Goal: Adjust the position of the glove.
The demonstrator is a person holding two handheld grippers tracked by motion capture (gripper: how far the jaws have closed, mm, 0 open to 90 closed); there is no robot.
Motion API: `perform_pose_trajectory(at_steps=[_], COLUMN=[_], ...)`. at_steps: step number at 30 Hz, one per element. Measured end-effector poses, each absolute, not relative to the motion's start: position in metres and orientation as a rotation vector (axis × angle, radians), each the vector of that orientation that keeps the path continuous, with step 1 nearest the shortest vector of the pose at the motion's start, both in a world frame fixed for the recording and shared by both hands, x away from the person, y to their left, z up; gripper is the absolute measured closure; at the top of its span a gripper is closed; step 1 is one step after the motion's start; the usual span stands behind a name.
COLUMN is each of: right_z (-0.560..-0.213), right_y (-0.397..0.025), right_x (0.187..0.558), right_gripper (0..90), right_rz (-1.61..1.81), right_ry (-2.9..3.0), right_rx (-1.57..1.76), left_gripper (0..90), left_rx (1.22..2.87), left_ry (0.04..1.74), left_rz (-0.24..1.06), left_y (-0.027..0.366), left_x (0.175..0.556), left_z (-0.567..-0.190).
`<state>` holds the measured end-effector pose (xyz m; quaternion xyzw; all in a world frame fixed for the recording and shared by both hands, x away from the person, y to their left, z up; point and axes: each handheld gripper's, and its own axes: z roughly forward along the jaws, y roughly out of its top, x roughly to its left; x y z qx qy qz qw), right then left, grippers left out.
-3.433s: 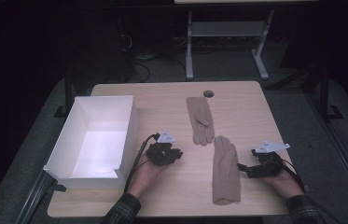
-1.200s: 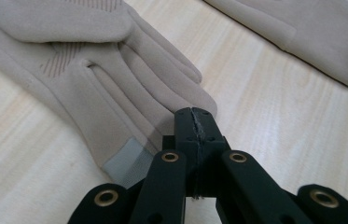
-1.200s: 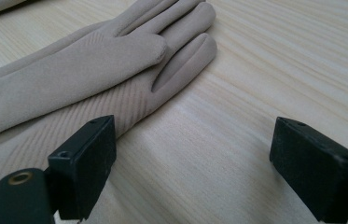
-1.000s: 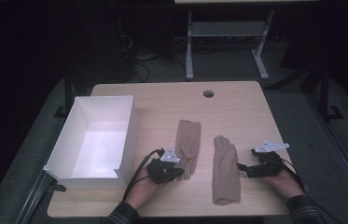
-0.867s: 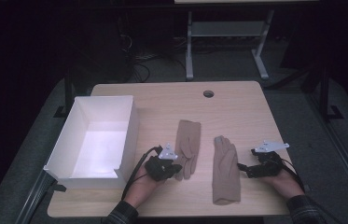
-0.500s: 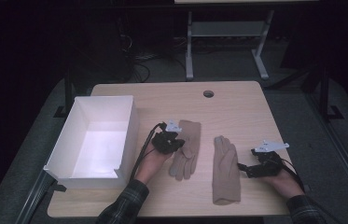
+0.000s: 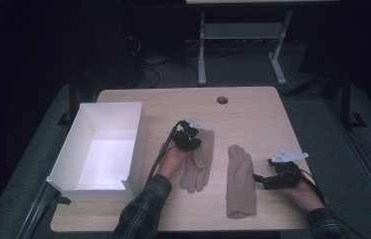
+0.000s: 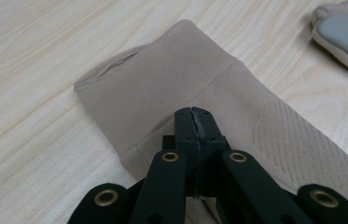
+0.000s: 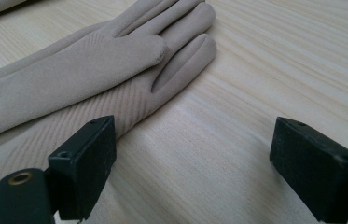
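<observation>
Two beige gloves lie side by side on the wooden table (image 7: 252,114). My left gripper (image 7: 189,138) is shut on the left glove (image 7: 199,162) near its cuff, and that glove's fingers point toward the near edge. In the left gripper view the shut gripper (image 8: 194,112) pinches a fold of the glove (image 8: 171,79) just behind the cuff hem. The right glove (image 7: 240,179) lies flat with its fingers pointing away. Just right of it, my right gripper (image 7: 265,180) is open. In the right gripper view the open gripper (image 9: 195,140) has bare table between its jaws, the glove (image 9: 92,60) touching the left jaw.
A white open box (image 7: 137,144) stands at the table's left, close to my left forearm. A round cable hole (image 7: 222,100) sits near the far edge. A fingertip of the other glove (image 8: 344,32) shows at the top right of the left gripper view.
My left gripper has carried the left glove's cuff away from the person, so the glove now trails with its fingers toward the near edge. The right gripper and right glove have stayed put.
</observation>
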<state>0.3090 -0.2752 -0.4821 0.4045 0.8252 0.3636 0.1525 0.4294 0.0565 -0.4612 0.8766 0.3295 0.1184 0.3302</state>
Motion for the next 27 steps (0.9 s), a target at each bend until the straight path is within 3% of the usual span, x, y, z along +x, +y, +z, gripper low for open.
perform_pose_trajectory(at_steps=[16, 27], right_z=[-0.482, -0.482], right_y=[-0.276, -0.276], right_x=[0.310, 0.310], right_gripper=[14.2, 14.2], right_rz=[1.046, 1.047], right_ry=[2.373, 2.373], right_rx=[1.149, 1.152], left_gripper=[89.7, 89.4], left_rx=[2.277, 2.314], left_ry=[1.044, 0.821], left_rz=[0.389, 0.277], left_y=[0.100, 0.096], left_x=[0.405, 0.327], left_z=[-0.456, -0.436])
